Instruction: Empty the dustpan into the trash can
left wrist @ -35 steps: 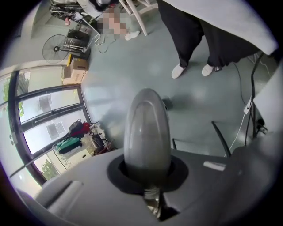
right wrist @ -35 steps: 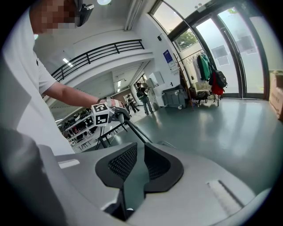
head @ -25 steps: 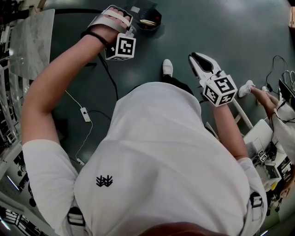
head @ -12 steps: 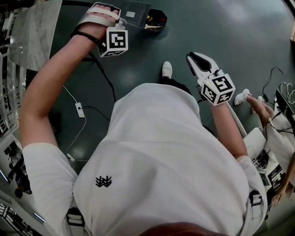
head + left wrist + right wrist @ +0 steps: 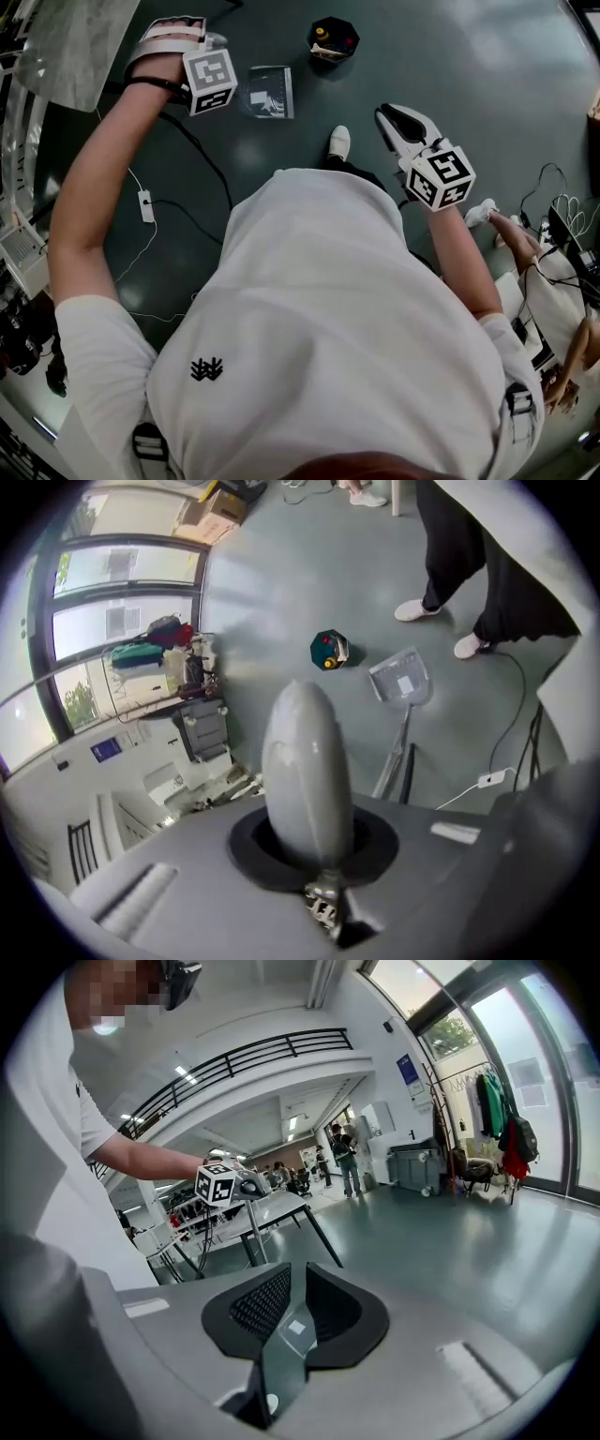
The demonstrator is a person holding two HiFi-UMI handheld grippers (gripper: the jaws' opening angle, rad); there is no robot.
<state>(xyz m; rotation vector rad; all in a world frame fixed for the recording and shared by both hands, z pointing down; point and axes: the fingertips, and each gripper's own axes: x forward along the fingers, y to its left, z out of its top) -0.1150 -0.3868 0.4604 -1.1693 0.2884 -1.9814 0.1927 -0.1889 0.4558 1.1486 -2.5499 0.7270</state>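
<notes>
The grey dustpan (image 5: 267, 92) hangs low over the dark floor on its long handle (image 5: 394, 761), a short way left of and nearer than the black trash can (image 5: 334, 37). In the left gripper view the pan (image 5: 403, 679) sits right of the can (image 5: 328, 651), which holds colourful scraps. My left gripper (image 5: 202, 61) is raised at the upper left, its pale jaws (image 5: 305, 761) pressed together on the handle's top; the contact itself is hidden. My right gripper (image 5: 401, 127) hovers at the right over the floor, with its black jaws (image 5: 292, 1302) together and empty.
A marble-topped table (image 5: 70, 37) stands at the far left. A cable with a white adapter (image 5: 146, 204) trails over the floor. My shoe (image 5: 339, 141) is near the pan. Another person (image 5: 534, 234) sits at the right edge. Racks and boxes (image 5: 178, 667) line the window.
My left gripper has swung left, and the dustpan has come back away from the trash can toward me. The right gripper has hardly moved.
</notes>
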